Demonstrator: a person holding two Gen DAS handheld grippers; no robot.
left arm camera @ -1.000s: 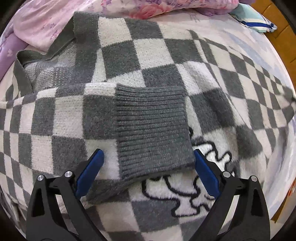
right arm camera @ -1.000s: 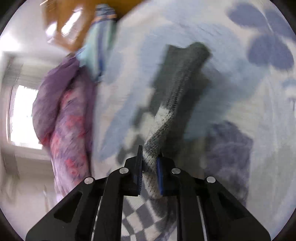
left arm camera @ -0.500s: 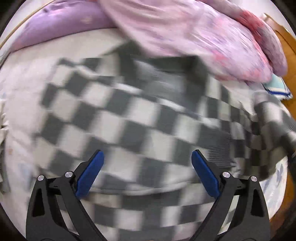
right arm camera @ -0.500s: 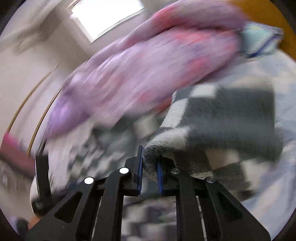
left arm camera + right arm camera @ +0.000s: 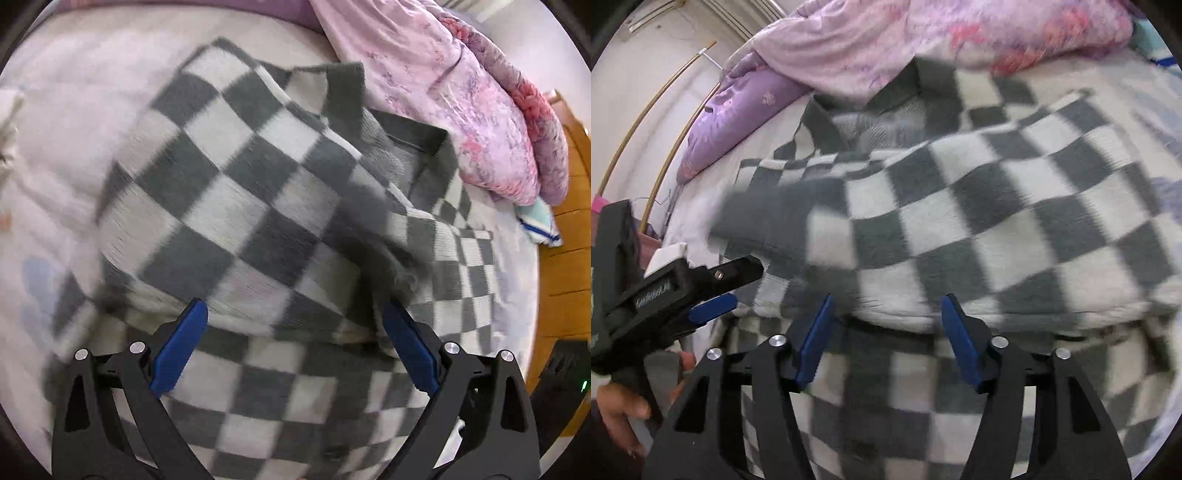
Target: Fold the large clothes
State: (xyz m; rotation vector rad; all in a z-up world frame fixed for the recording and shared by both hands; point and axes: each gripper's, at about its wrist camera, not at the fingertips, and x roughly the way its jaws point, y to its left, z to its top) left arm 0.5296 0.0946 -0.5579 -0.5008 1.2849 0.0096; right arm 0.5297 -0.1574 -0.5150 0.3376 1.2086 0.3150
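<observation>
A: How are your hands now?

B: Both point down at the bed (image 5: 66, 122). Your left gripper (image 5: 295, 347) is wide open and holds nothing. The jaws of your right gripper (image 5: 886, 338) have just been opening, and nothing is pinched between them.

A: Where is the sweater?

B: The checkered sweater (image 5: 236, 206) lies flat under both tools. Its sleeve (image 5: 979, 229) is folded across the body. Its dark collar (image 5: 827, 125) points at the pink quilt (image 5: 923, 40).

Pink floral quilt (image 5: 443, 92) bunched at bed's head; purple pillow (image 5: 738, 110) beside; pale bedsheet (image 5: 74, 129) underneath.
</observation>
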